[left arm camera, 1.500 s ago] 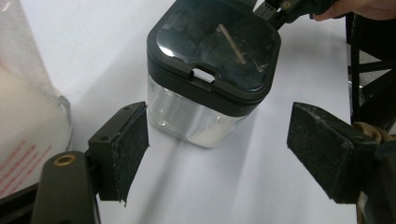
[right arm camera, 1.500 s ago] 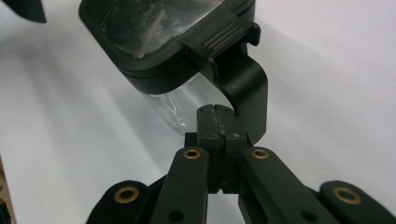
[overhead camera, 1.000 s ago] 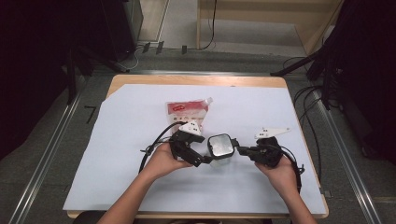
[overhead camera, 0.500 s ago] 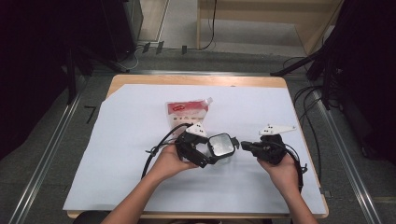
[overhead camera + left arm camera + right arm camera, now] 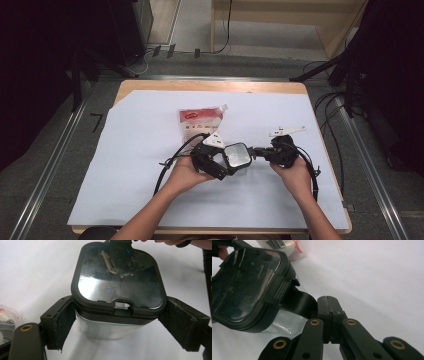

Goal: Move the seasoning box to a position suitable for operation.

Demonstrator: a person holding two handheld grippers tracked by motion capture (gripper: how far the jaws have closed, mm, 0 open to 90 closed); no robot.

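So the left gripper (image 5: 220,165) has its two jaws spread wide around a clear container (image 5: 110,327) with a black-framed lid (image 5: 117,280), and in the left gripper view the felt pads (image 5: 63,325) sit right against the container's two sides, so it looks clamped on the body just under the lid. The container sits at about the middle of the white sheet (image 5: 125,150) covering the table, a bit toward the person's side. The right gripper (image 5: 260,152) comes in from the other side with its jaws pinched fully together; in the right gripper view the tips (image 5: 329,305) meet just beside a black flap (image 5: 299,302) hanging off the lid's edge, touching it or nearly so. Can't really tell whether any of that flap is actually caught between them. A red-and-white pouch (image 5: 200,122) lies flat on the sheet just behind the left gripper, near the container but not touching it.
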